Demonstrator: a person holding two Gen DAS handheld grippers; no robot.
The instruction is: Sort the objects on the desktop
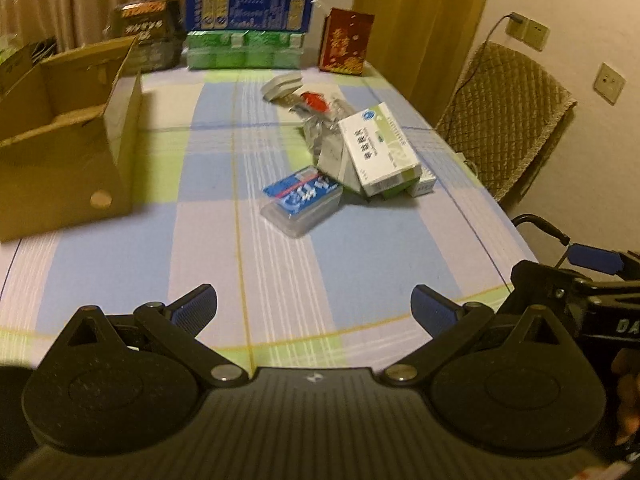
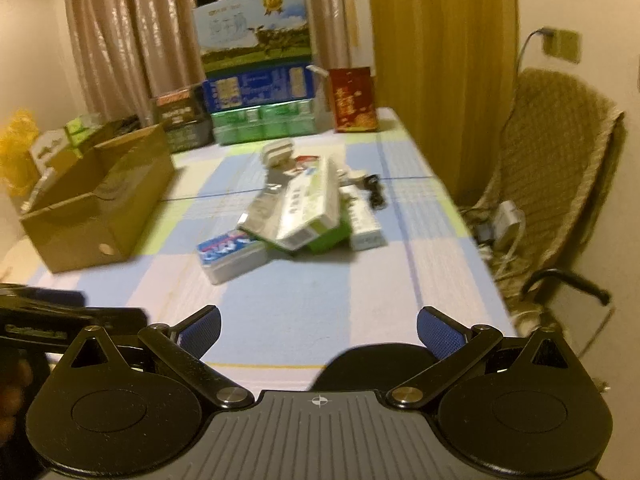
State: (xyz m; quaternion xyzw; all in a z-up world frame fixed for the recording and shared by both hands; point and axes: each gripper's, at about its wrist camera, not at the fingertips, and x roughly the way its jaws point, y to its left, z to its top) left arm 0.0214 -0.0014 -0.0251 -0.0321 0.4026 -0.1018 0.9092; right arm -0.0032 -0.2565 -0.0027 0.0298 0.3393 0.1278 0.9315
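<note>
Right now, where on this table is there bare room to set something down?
The near stretch of cloth between both open grippers, left and right, and the blue packet is bare. So is the strip between the cardboard box and the pile of medicine boxes. The far edge is crowded with stacked cartons.

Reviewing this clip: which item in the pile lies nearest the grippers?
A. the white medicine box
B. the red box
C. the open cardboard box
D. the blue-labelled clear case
D: the blue-labelled clear case sits at the pile's near edge, in front of the white medicine box; both grippers, left and right, are open and empty.
</note>
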